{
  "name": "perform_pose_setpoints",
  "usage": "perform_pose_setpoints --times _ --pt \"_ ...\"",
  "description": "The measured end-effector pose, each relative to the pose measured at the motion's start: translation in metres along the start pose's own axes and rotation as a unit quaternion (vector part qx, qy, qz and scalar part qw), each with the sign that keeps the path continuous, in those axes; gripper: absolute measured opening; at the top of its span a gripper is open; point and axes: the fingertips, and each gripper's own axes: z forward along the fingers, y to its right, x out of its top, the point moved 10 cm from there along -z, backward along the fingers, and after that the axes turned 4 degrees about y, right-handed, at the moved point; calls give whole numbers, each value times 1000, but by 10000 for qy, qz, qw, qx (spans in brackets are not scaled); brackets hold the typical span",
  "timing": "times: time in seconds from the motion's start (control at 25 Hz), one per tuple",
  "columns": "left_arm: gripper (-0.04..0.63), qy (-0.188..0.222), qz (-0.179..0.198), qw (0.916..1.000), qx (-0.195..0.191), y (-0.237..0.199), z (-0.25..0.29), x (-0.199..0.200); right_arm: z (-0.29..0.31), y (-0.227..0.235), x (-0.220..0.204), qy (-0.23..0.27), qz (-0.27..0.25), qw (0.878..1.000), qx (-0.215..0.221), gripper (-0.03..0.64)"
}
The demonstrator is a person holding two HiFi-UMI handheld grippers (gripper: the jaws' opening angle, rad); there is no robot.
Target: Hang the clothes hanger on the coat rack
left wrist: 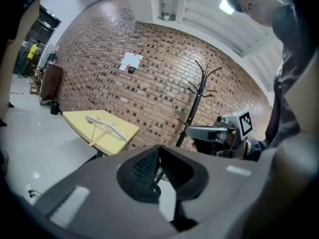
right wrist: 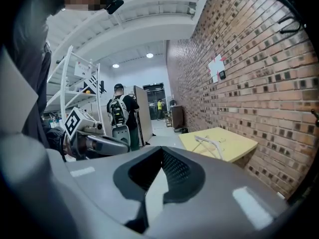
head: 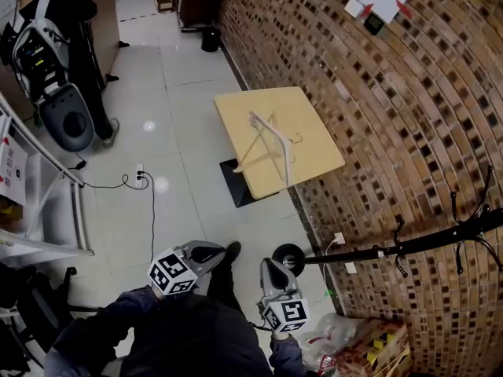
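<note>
A pale wooden clothes hanger [head: 269, 148] [left wrist: 105, 126] [right wrist: 211, 144] lies on a small yellow table [head: 314, 124] [left wrist: 79, 118] [right wrist: 239, 143] against the brick wall. The black coat rack [head: 409, 244] [left wrist: 198, 99] stands by the wall at the right, nearer to me than the table. My left gripper [head: 206, 252] [left wrist: 158, 164] and right gripper [head: 269, 270] [right wrist: 160, 169] are both held low in front of my body, well short of the table. Both are shut with nothing between the jaws.
A person with a backpack [head: 55, 49] [right wrist: 121, 112] stands at the far left beside a white shelf frame [head: 47, 203]. A cable and socket [head: 139, 177] lie on the tiled floor. Bags [head: 357, 344] sit at the wall by the rack's base [head: 289, 258].
</note>
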Motion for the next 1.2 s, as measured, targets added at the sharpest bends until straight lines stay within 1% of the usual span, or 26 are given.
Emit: perform_pose_setpoints --times 0.16,0.28,0.32,0.4,0.48,0.56,0.64,0.72,0.8,0.96,1.08,1.2 --pt "0 -84 12 10000 -1 -45 51 29 57 62 6 59 -15 9999 93 5" --pt "0 -145 -19 9999 17 -67 90 52 87 109 18 138 45 9998 131 5" --pt "0 -181 28 9998 41 -76 99 63 99 120 25 215 40 9996 151 5" --pt "25 -251 158 9995 90 -96 120 84 124 141 37 354 -26 9992 184 8" --pt "26 -285 261 9991 166 -112 146 101 145 165 44 384 -31 9990 207 24" --pt "31 -325 318 9985 310 -122 165 113 158 181 48 343 49 9991 264 55" --pt "49 -380 336 9977 440 -130 179 119 164 188 51 340 52 9989 323 64" --pt "91 -439 325 9974 478 -140 195 125 171 198 51 303 31 9989 350 66" --pt "137 -509 304 9972 463 -150 210 131 181 210 45 154 61 9992 353 72" --pt "153 -595 235 9975 304 -168 229 136 207 231 24 -319 53 9991 276 92" --pt "153 -644 78 9978 127 -183 239 135 235 246 10 -655 -26 9977 156 101" --pt "153 -735 -95 9972 -60 -199 246 136 270 266 -13 -1188 -105 9928 -71 123"
